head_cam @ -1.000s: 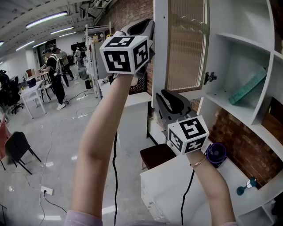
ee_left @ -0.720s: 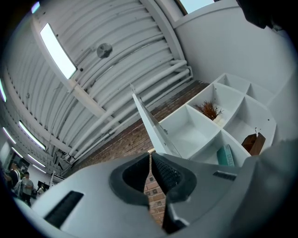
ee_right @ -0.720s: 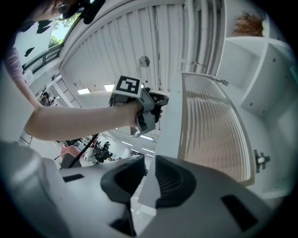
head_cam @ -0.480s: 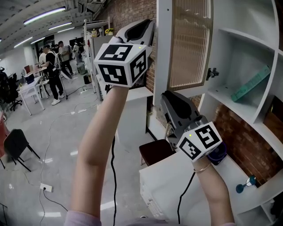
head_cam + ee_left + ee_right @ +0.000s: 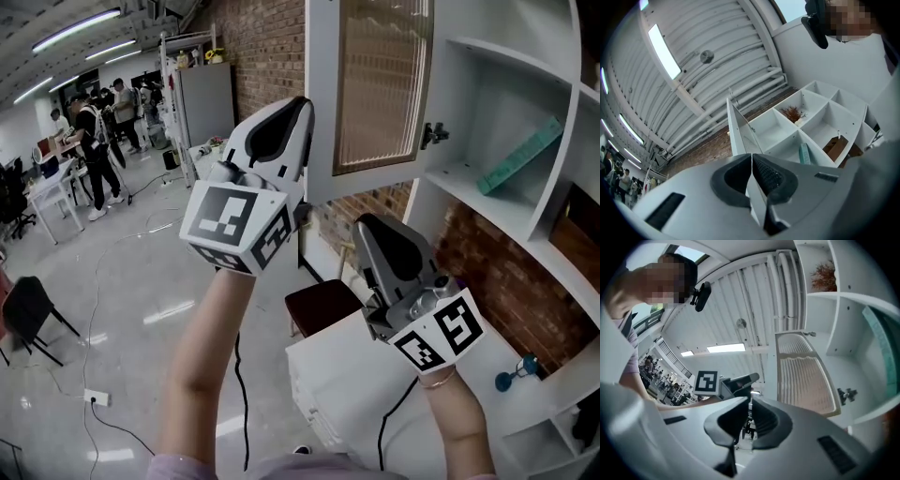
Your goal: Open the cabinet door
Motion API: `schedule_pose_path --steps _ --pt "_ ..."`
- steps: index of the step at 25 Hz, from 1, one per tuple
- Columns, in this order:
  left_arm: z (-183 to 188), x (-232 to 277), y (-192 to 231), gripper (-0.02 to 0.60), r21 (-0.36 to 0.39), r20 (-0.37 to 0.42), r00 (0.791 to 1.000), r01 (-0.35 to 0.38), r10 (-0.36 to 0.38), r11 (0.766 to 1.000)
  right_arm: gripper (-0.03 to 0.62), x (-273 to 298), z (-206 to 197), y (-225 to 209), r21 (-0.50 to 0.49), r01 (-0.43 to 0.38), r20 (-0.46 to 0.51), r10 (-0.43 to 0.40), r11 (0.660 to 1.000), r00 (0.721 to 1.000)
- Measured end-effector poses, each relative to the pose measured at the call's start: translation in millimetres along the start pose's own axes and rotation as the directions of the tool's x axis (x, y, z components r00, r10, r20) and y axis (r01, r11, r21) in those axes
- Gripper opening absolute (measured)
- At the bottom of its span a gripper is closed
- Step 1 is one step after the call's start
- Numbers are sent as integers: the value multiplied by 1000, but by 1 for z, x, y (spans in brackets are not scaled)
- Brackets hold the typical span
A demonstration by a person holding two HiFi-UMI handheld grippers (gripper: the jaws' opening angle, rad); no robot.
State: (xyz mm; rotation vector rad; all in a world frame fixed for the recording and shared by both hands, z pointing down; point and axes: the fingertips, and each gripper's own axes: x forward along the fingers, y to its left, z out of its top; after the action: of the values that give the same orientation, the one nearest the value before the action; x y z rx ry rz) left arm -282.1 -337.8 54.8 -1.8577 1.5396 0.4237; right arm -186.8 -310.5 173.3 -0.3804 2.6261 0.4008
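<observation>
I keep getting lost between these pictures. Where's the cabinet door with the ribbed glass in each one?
Head view: the cabinet door is at top centre, swung open.
Left gripper view: it is at the centre, seen nearly edge-on as a thin white strip.
Right gripper view: it is right of centre, ribbed face showing.
Shared landmark: the teal box on a shelf, right of the door.

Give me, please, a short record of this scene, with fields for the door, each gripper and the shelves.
cabinet door: swung open; ribbed glass panel in a white frame
left gripper: jaws shut with nothing between them; tip close beside the door's free edge, contact cannot be told
right gripper: below the door; jaws have just been closing, a narrow gap is left, nothing between them
shelves: white and uncovered; a teal object leans aslant in one compartment
</observation>
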Motion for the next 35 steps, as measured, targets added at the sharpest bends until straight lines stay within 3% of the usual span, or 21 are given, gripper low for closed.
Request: schedule_pose_path --steps 9,17,24,30,35 --pt "-78 -55 -70 9 -123 -140 989 30 -48 992 18 -54 -5 -5 -64 86 -55 -90 994 994" --pt "-133 -89 -126 9 -220 -260 961 40 -98 975 8 -107 -26 -23 -54 213 -133 -219 976 967" --pt "-173 -118 -168 8 -292 -354 926 29 -135 956 3 -164 -51 -41 -66 355 -227 -360 933 905" --pt "-200 -141 -206 8 -335 -408 892 53 -196 941 3 -215 -75 -55 -70 478 -327 -473 876 818" --pt "-219 -160 -235 6 -389 -472 850 39 -236 920 3 -254 -92 -58 -67 551 -387 -531 832 754"
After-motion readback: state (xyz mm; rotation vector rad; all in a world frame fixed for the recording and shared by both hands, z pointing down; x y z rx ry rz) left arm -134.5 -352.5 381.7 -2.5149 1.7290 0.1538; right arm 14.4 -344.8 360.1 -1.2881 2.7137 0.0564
